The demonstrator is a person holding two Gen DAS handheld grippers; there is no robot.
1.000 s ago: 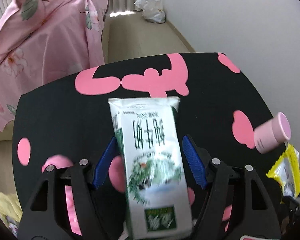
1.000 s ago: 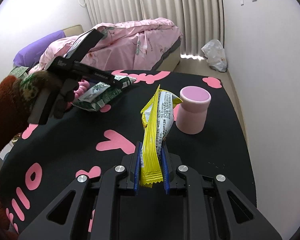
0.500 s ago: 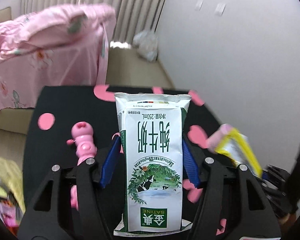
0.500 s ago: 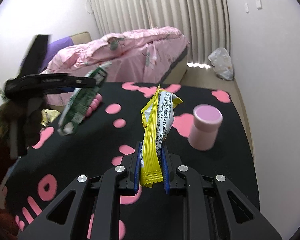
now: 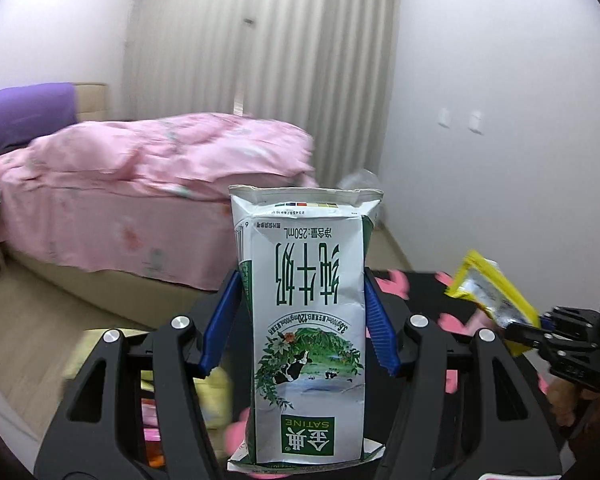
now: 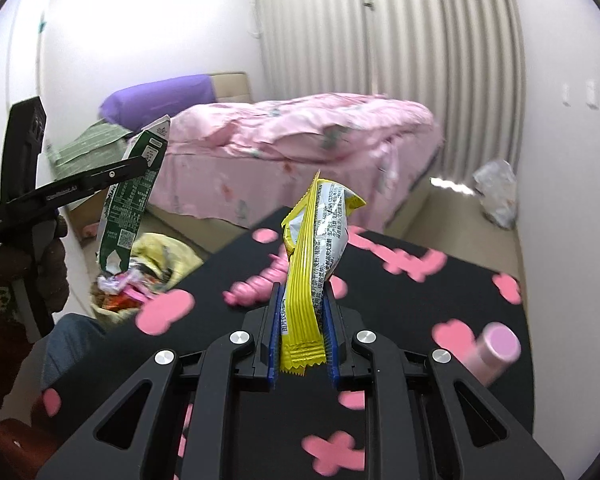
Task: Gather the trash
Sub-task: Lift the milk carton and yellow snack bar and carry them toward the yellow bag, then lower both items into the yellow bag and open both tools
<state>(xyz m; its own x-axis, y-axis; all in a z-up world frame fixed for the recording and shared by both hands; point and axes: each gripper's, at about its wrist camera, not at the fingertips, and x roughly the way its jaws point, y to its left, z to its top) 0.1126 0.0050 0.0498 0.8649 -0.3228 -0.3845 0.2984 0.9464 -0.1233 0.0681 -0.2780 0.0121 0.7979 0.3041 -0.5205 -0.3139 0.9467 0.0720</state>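
left gripper (image 5: pixel 302 316) clamping flattened white-and-green milk carton (image 5: pixel 306 320), left of black pink-patterned table (image 6: pixel 440 280) | right gripper (image 6: pixel 302 336) pinching crinkled yellow foil wrapper (image 6: pixel 314 256) above table

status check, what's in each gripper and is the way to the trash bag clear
Left gripper shut on milk carton, lifted off the table. Right gripper shut on yellow wrapper. Trash bag on floor beside black table; nothing blocking it.
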